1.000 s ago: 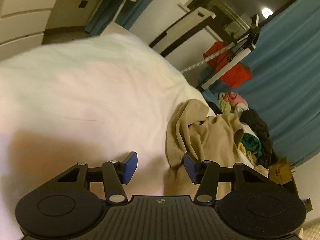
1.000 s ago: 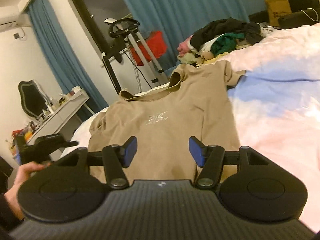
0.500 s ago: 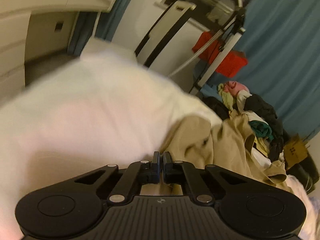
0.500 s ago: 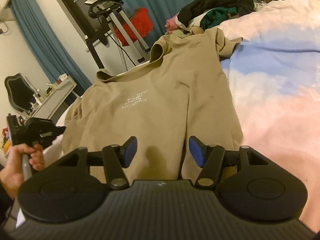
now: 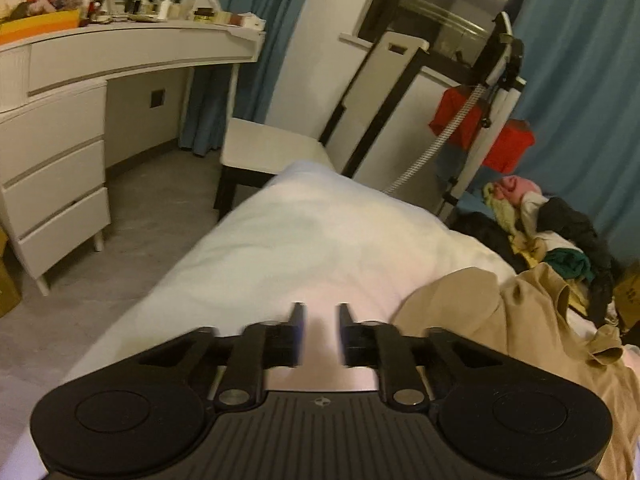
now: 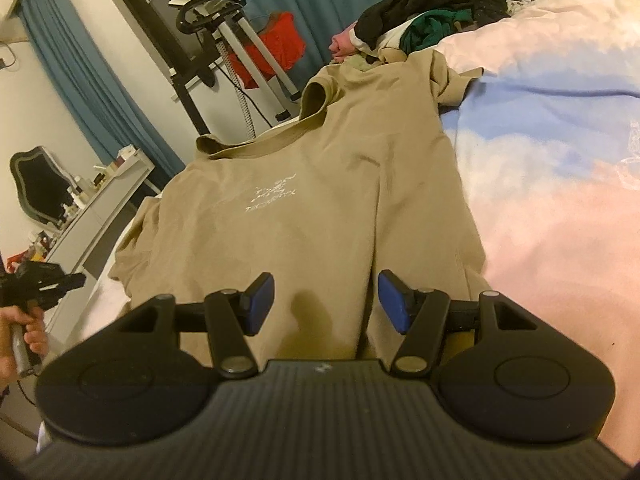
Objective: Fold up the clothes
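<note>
A tan T-shirt [image 6: 300, 200] with a pale chest print lies spread face up on the bed, collar toward the far edge. My right gripper [image 6: 324, 296] hovers open just over its near hem, with nothing between the blue pads [image 6: 260, 300]. In the left wrist view the same shirt [image 5: 500, 320] lies rumpled to the right. My left gripper [image 5: 320, 314] hangs over bare white bedding to the left of the shirt. Its jaws are opening and nothing is between them. A hand [image 6: 24, 332] holds that gripper at the left edge of the right wrist view.
The bed cover [image 6: 560, 200] is pink and blue, white [image 5: 300, 240] at the side. A pile of mixed clothes [image 5: 552, 232] sits at the far corner. A dressing table with drawers [image 5: 60, 140], a white seat [image 5: 272, 148] and a steamer stand [image 5: 492, 100] flank the bed.
My left gripper shut, then opened again with nothing in it, while it rose and swung left off the shirt's edge. The right gripper sank closer to the shirt, still open.
</note>
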### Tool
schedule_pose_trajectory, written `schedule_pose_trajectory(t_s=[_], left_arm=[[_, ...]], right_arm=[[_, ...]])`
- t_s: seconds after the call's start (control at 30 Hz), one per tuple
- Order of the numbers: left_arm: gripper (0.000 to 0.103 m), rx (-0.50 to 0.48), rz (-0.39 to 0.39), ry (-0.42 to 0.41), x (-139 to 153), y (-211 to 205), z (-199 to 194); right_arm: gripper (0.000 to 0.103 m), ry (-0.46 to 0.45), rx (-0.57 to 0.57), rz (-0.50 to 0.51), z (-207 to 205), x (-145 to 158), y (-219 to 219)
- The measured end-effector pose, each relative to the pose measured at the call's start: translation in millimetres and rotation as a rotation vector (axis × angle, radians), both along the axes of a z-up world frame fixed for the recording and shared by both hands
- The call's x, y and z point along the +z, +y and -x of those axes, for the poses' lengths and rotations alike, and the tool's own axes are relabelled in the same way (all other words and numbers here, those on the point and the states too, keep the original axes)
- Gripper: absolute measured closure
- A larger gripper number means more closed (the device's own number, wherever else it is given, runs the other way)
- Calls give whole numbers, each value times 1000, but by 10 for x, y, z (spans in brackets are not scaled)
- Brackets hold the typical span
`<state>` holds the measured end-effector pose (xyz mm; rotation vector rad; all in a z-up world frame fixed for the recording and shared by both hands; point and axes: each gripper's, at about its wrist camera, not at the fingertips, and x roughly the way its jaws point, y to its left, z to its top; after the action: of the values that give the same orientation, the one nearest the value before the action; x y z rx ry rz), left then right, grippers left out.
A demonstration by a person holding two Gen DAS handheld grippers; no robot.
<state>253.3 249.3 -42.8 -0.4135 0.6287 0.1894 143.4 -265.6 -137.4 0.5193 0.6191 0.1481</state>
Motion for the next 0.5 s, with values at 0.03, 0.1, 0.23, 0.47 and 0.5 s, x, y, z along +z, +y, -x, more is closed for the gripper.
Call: schedule_pose_trajectory(t_s=[0.03, 0.1, 0.23, 0.47, 0.5], left_arm=[[50, -20, 15, -4, -8, -27, -78], [41, -67, 28, -20, -47, -156, -271], [34, -132, -36, -31, -150, -496, -763], [60, -128, 1, 73, -443, -719, -1382], [73, -148, 0, 76, -439, -726, -1396]], right_arm=[[42, -4, 4, 0, 2, 6, 3], [42, -9, 11, -1, 5, 11, 12], [42, -6, 21, 2, -14, -27, 24], [42, -2, 32, 8, -87, -125, 38], [42, -5, 35, 14, -102, -138, 49]])
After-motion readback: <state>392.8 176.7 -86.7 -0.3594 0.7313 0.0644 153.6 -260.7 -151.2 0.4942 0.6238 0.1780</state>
